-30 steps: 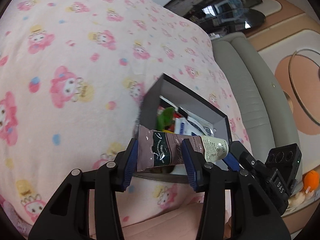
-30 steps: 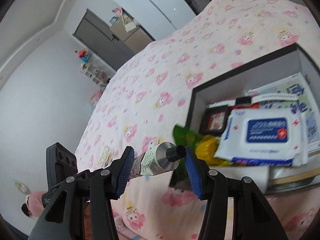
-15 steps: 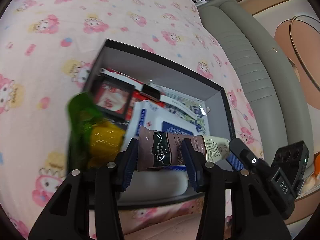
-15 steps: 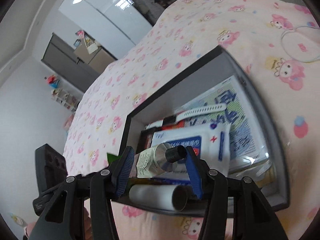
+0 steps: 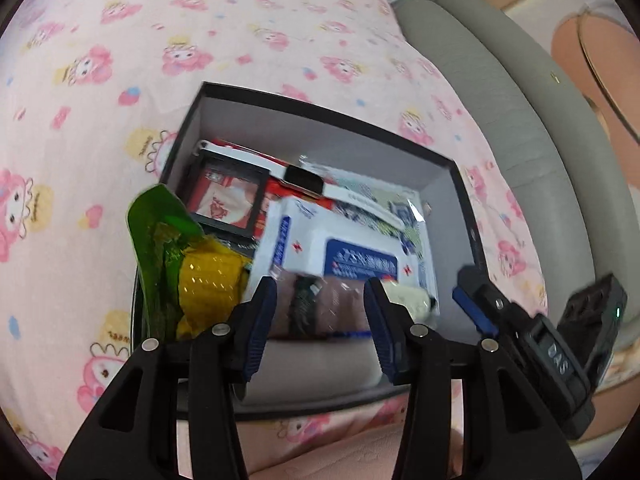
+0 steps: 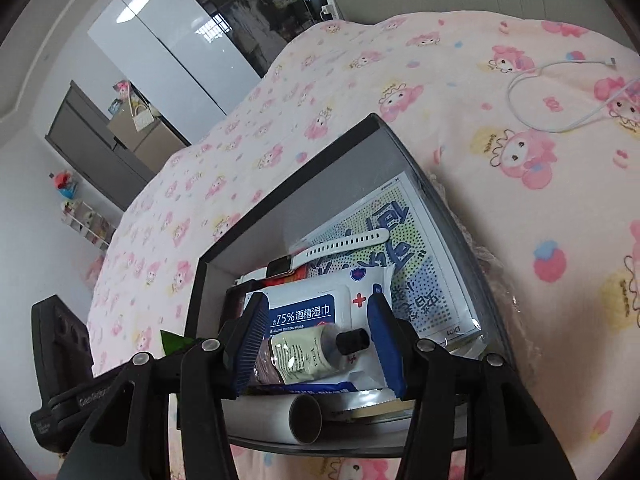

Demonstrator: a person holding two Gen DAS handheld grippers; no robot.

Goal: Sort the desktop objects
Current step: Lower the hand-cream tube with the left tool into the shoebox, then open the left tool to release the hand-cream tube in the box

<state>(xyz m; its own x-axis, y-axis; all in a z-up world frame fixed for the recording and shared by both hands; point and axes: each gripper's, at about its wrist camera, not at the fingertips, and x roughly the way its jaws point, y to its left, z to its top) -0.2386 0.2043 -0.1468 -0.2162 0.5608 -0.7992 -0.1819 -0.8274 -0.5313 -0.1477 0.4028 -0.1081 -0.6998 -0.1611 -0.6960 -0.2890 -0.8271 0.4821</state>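
Two grippers: both were seen over the open box (image 6: 452, 216), each with its fingers spread wide and nothing clamped.
Left gripper (image 5: 320, 316): fingers were held apart on either side of the tube's brown end — no contact could be made out.
Right gripper (image 6: 316, 334): fingers were parted around the tube's black cap, not touching it.
Tube (image 6: 308, 354): was seen lying inside the box on the wipes pack (image 6: 316, 308), cap toward the right.
Box contents: a white watch (image 6: 340, 246), a green-and-yellow packet (image 5: 180, 264) and a cardboard roll (image 6: 280, 418) were seen.
Bed (image 6: 520, 208): the box was rested on its pink patterned cover — a white cable (image 6: 560, 92) lay well apart.
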